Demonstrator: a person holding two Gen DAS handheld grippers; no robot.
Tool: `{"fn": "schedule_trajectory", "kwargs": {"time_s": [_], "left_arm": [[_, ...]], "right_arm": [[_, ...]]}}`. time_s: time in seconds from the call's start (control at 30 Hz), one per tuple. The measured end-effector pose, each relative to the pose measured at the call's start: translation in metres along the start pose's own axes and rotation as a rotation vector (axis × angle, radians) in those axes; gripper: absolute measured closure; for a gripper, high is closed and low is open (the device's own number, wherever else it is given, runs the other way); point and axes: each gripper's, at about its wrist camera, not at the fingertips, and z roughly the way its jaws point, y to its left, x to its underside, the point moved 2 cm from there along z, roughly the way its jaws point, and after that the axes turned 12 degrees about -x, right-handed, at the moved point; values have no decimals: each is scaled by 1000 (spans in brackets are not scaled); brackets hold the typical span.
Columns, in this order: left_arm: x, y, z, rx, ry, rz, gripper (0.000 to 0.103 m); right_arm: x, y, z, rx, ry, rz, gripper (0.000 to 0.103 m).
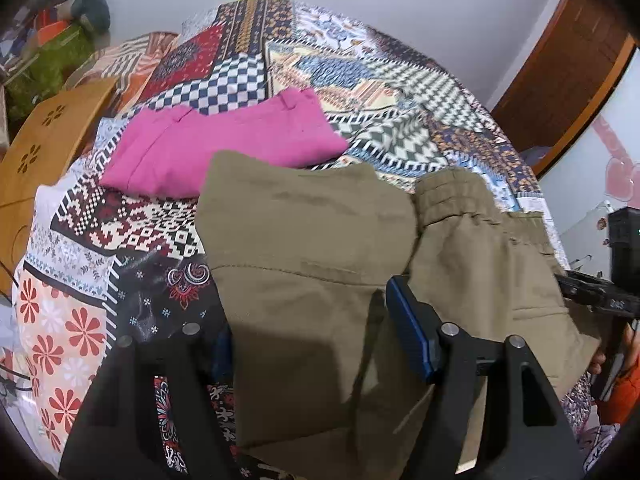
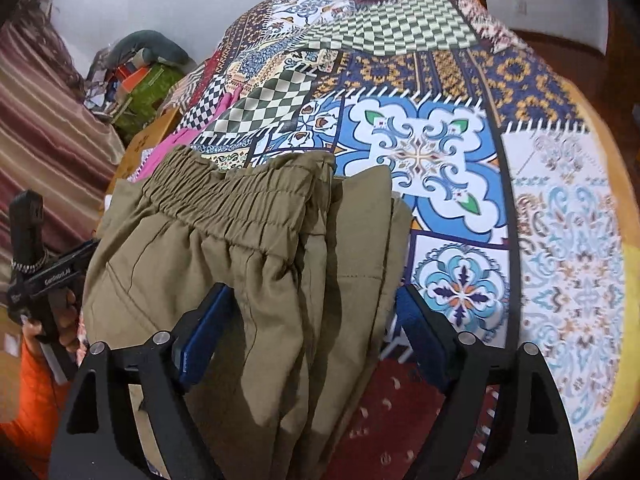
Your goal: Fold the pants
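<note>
The pants (image 1: 312, 240) are a plain olive khaki, elastic waistband (image 2: 240, 196) included. At about eleven o'clock from them lies a solid magenta garment (image 1: 224, 144). The bedspread (image 2: 432, 152) is patchwork: blue-and-white scrolls, navy-and-white checks, red-orange flowers on white. Both grippers are black with blue pads (image 1: 408, 332). A sleeve (image 2: 28, 400) shows bright orange.

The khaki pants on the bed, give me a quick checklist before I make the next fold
1. Khaki pants on the patchwork bedspread, folded over once: ok.
2. Elastic waistband lying flat: not ok, bunched.
3. Left gripper holding the cloth: cannot tell; fabric lies between its fingers.
4. Right gripper released: ok, right-hand pad clear of the cloth.
5. Folded pink garment out of the way: not ok, the khaki edge overlaps it.
</note>
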Motion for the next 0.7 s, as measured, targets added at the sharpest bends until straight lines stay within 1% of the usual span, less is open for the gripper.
{"fn": "schedule_trajectory", "kwargs": {"time_s": [0.03,0.1,0.23,0.33,0.47,0.6,0.63,0.67,0.7], "left_arm": [[1,-1,-3,11,-5,8,36],[3,-4,-5,32,-1,22,36],[11,-6,-2,55,35,26,36],[19,-2,0,91,68,5,36],[26,2,2,121,83,-14,36],[22,3,9,148,101,-48,36],[20,2,12,159,104,-58,36],[17,1,14,169,106,-64,38],[15,0,16,177,110,-64,43]], "right_arm": [[0,-3,0,-23,1,8,18],[2,-4,-2,-39,2,8,18],[6,0,-6,-28,15,-9,18],[12,1,-10,-30,29,-19,18],[24,0,-18,-43,38,-19,18],[21,-1,-14,-50,33,-15,19],[18,0,-13,-54,28,-15,22],[15,0,-11,-55,24,-17,23],[12,1,-9,-52,23,-18,24]]}}
